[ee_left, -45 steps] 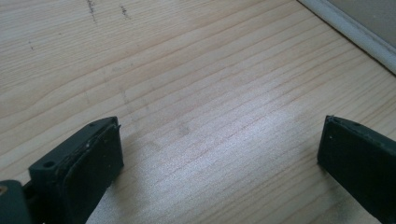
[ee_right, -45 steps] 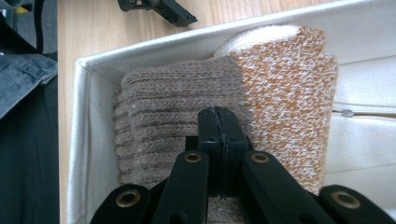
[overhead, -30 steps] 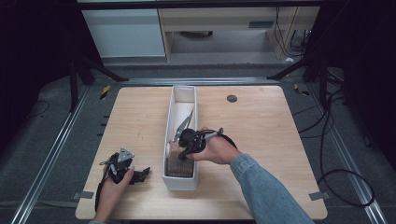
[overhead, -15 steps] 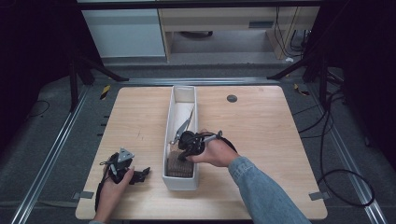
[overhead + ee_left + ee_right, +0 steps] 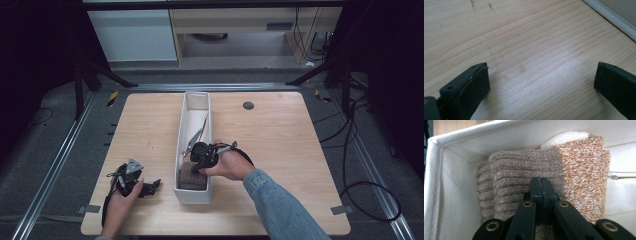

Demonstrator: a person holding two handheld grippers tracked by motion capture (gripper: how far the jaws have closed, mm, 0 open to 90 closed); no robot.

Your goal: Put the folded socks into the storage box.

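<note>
We look down on a pale wooden table point(image 5: 280, 150), where a long, narrow white fabric bin point(image 5: 197, 102) stands lengthwise down the middle, its near end toward the person. At that near end lies a folded knitted sock point(image 5: 189, 176), ribbed brown over most of its length and flecked orange and cream at one end (the right gripper view shows the weave best), tucked into the bin's corner point(image 5: 436, 147) against the end wall and a side wall.

A denim-sleeved forearm point(image 5: 280, 205) reaches in from the lower right, and the right gripper point(image 5: 196, 167) points down into the bin over the sock. In its own view, we see its two black jaws pressed flat together, pad against pad, with their tips on the brown ribbing of the sock point(image 5: 524, 170); we cannot tell whether any yarn is pinched between them.

The left gripper point(image 5: 150, 187) rests on the table near its front left corner, well apart from the bin, in the person's other hand point(image 5: 117, 205). Its jaws stand wide apart over bare wood point(image 5: 531, 50), with nothing between them.

A small dark disc point(image 5: 248, 105) sits on the table toward the far right.
</note>
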